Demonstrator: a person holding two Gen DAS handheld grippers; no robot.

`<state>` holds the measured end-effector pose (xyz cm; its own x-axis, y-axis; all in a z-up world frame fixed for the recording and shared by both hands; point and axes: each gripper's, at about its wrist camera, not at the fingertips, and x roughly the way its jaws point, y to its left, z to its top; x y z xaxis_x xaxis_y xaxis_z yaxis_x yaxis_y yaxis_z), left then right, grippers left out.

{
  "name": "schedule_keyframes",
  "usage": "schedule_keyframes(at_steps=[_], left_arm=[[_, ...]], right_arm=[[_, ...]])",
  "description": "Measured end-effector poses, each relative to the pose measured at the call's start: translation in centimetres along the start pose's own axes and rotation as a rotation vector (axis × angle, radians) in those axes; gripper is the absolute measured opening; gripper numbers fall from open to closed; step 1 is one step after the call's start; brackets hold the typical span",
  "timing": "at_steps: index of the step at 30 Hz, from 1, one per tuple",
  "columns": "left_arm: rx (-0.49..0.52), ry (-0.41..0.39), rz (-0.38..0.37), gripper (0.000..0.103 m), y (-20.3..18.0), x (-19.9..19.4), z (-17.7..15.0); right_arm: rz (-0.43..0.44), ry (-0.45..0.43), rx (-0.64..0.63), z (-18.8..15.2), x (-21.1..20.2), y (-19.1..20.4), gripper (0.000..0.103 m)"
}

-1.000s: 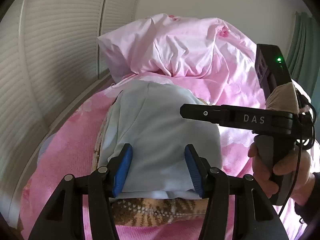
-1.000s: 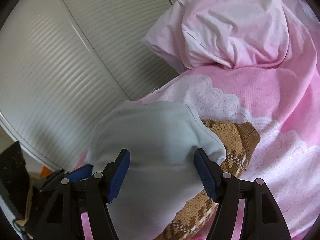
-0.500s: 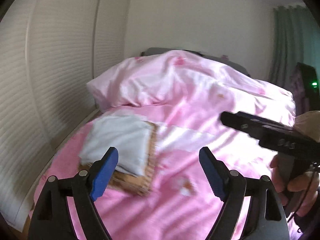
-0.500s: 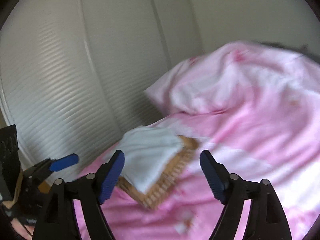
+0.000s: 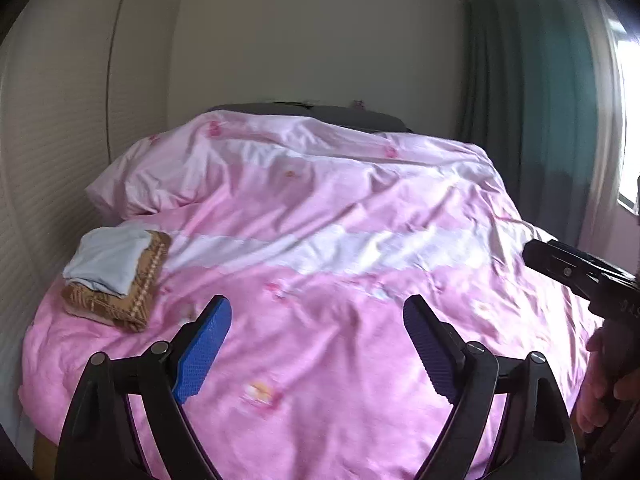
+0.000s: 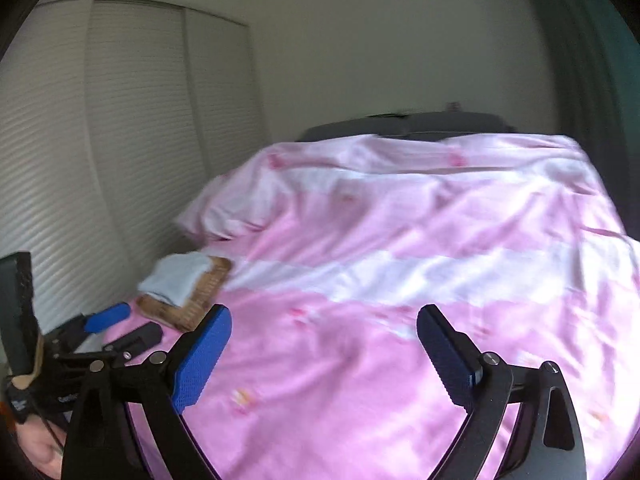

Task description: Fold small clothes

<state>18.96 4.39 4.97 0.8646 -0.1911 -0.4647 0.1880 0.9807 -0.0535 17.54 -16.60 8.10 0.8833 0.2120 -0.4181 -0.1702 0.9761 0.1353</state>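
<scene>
- Folded pale-blue garment (image 5: 106,258) atop brown knit (image 5: 138,300), far left of both grippers.
- Left gripper (image 5: 318,344) nearer.
- Left and right gripper (image 6: 324,354) just opened wide, both empty.

Folded clothes (image 6: 182,280) on pink bed (image 6: 400,320)

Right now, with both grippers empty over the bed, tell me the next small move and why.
Probably turn away to find the next garment. The pale blue piece already lies folded on the brown patterned knit at the bed's left edge, and the pink duvet shows nothing else to fold. The jaws of the left gripper and right gripper have just been opening and hold nothing.
</scene>
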Motion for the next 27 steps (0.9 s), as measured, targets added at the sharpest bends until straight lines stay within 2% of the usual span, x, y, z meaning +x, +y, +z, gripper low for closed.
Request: schedule_keyframes(at_steps=[5,10,19,23,27], left_arm=[[0.053,-0.010,-0.007,0.096,-5.7,-3.1,-1.8],[0.115,-0.040,0.031,0.103,-9.2,-5.7,-3.6],[0.104,-0.022,0.088,0.103,-10.5,-8.1,-6.8],[0.087,-0.026,0.142,0.103,-9.9,-8.8,-8.3],[0.084,-0.024,0.164,0.103,-9.5,-9.0,-9.2]], right_arm=[[-0.163,-0.026,-0.008,-3.1,-7.1,-3.5,0.095],[-0.267,-0.029,0.002,-6.0,-12.4,-6.0,0.095],[-0.316,-0.024,0.047,-10.4,-16.4,-7.8,0.095],[-0.317,-0.022,0.051,-11.7,-16.9,-7.8,0.095],[-0.322,-0.032,0.043,-12.6,-17.0,-7.4,0.095]])
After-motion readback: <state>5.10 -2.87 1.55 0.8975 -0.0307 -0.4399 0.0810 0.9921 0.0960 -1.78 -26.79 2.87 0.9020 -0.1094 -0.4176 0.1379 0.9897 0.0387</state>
